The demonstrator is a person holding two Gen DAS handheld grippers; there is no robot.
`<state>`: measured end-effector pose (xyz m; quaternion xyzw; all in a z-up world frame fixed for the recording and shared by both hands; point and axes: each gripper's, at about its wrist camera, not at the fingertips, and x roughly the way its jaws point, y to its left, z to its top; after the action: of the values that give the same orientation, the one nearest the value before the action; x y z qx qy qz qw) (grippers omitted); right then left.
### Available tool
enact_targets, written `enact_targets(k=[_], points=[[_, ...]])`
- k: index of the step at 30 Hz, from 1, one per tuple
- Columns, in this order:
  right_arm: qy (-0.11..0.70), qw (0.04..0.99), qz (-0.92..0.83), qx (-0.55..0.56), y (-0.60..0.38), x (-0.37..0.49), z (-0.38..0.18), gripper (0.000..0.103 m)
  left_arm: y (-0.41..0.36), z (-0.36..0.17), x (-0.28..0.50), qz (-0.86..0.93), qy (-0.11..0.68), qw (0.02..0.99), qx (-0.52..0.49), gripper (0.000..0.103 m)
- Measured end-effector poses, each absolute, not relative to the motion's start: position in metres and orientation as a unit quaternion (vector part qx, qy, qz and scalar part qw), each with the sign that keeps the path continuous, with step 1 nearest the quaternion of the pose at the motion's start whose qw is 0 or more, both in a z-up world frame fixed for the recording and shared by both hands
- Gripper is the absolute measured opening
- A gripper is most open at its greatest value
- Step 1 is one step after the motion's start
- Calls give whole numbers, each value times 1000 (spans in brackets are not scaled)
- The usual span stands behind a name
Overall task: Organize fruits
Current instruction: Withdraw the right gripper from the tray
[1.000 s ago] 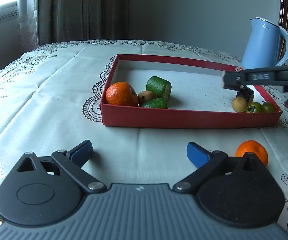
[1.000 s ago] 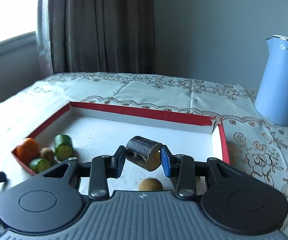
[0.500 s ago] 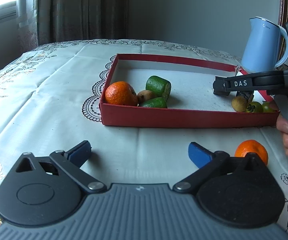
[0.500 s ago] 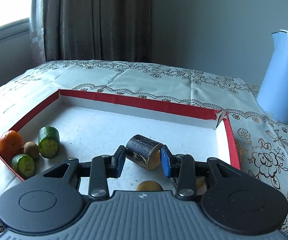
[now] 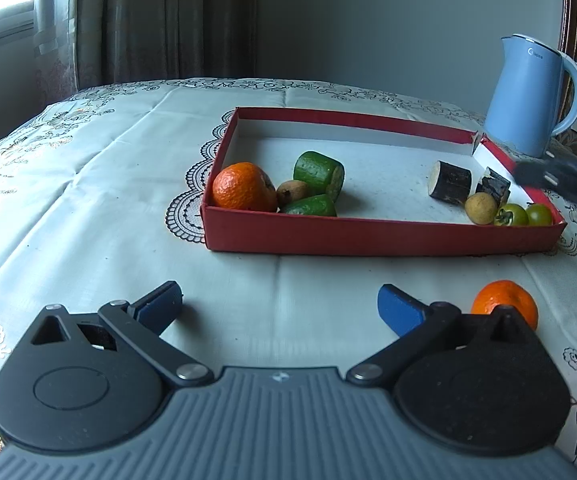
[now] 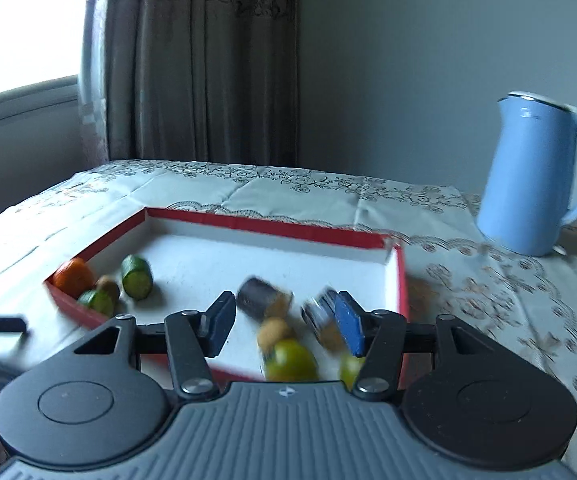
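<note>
A red box (image 5: 368,236) holds a tangerine (image 5: 240,192), a kiwi (image 5: 292,191) and two green chunks (image 5: 320,174) at its left end. At its right end lie two dark cylindrical pieces (image 5: 450,182), a tan fruit (image 5: 480,208) and two green tomatoes (image 5: 512,215). My right gripper (image 6: 284,320) hangs over the box's near right corner. Its jaws are opening, and the dark piece (image 6: 262,300) lies free on the box floor beyond them. My left gripper (image 5: 280,308) stands open over bare cloth. A loose tangerine (image 5: 504,308) sits just right of it.
A blue kettle (image 5: 528,96) stands behind the box's right corner on the lace-patterned tablecloth (image 5: 88,184). Curtains and a window are at the back left. The right wrist view is blurred by motion.
My right gripper has let go of the dark piece, which now lies in the box, and has pulled back toward the near right corner. The left gripper has stayed put.
</note>
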<state>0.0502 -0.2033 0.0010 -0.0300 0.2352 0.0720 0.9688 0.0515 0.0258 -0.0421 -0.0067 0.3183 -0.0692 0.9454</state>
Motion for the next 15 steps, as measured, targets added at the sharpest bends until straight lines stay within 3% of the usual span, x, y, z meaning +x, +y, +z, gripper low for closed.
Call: enact_targets(k=[3,15], points=[[233,970,60,-34,-217,27,-6,64,26,-42,51,-69,319,945,-6,103],[269,963,22,-12,-241,24,-30,64,22,-43,52,-60,323,944,11,103]])
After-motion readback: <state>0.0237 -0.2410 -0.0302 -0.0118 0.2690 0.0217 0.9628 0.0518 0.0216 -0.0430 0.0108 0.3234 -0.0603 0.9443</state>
